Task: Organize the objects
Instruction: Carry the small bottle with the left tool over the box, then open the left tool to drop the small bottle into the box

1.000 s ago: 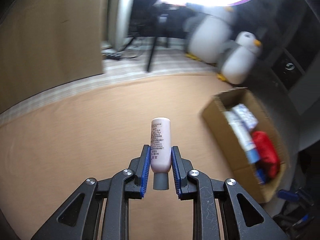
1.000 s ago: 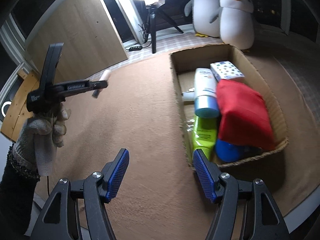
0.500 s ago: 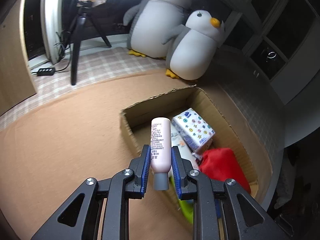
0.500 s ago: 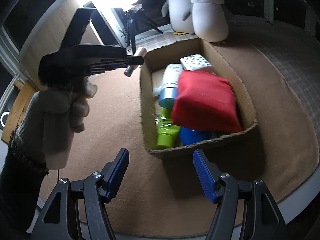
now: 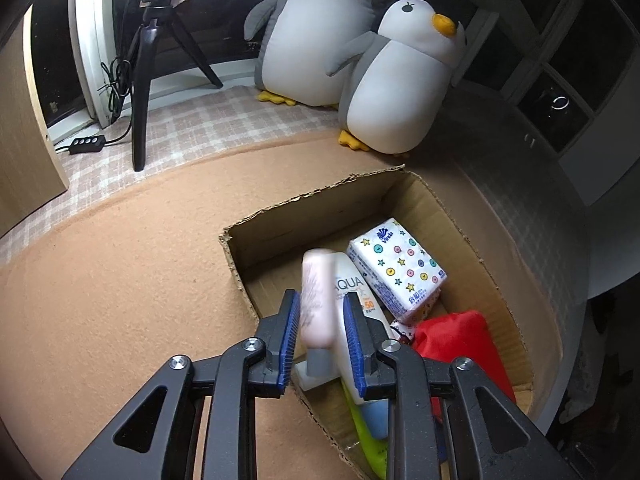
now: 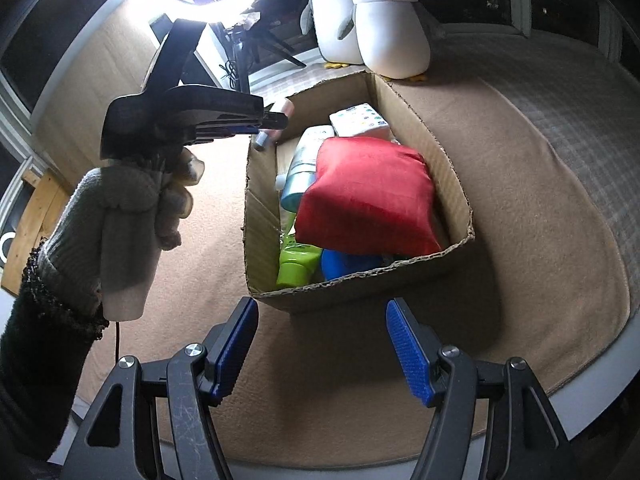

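My left gripper (image 5: 321,308) hangs over the near left corner of the cardboard box (image 5: 320,200). Its jaws stand wider than the pink bottle (image 5: 316,300), which is blurred between them and tilted, its grey cap down. In the right wrist view the left gripper (image 6: 276,122) sits above the box's far left corner with the pink bottle (image 6: 276,114) at its tips. My right gripper (image 6: 322,344) is open and empty in front of the box (image 6: 360,296).
The box holds a white sunscreen tube (image 5: 352,292), a tissue pack (image 5: 396,268), a red pouch (image 6: 368,196), a green tube (image 6: 296,264) and a blue item (image 6: 348,264). Two plush penguins (image 5: 400,80) and a tripod (image 5: 140,92) stand behind it.
My left gripper moved on over the box and its jaws opened; the pink bottle is slipping down between them. The right gripper came closer to the box front.
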A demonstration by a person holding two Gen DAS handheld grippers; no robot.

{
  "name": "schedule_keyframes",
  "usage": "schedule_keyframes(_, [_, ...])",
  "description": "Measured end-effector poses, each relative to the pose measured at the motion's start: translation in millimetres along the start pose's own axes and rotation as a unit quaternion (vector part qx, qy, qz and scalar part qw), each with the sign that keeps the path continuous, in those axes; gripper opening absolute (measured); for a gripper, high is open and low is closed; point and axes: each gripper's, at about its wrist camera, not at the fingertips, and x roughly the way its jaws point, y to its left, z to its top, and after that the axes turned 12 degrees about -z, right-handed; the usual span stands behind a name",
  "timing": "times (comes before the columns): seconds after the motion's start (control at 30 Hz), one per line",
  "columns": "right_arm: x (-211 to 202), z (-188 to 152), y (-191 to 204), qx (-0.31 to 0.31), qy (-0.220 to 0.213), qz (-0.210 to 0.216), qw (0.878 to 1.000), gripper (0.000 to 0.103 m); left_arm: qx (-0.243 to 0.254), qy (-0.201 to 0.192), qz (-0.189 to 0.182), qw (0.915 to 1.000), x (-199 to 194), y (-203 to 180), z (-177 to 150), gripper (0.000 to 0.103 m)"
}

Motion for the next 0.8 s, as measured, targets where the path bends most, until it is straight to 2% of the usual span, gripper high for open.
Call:
schedule_keyframes(0.37, [-1,2,15,-0.014,-0.003,0.005,1.000,0.063,0.011,-0.024,0.014,0.9996,-40,7,-10,0.025])
schedule_keyframes(0.67, [1,8,47,-0.035,-0.007,0.010,0.999,0.063,0.002,-0.047,0.039,0.9981,-103,36,-49,0.026])
schedule_keyframes(0.8, [2,10,68,-0.051,-0.010,0.015,0.999,0.063,-0.002,-0.058,0.049,0.9971,-135,49,-72,0.031])
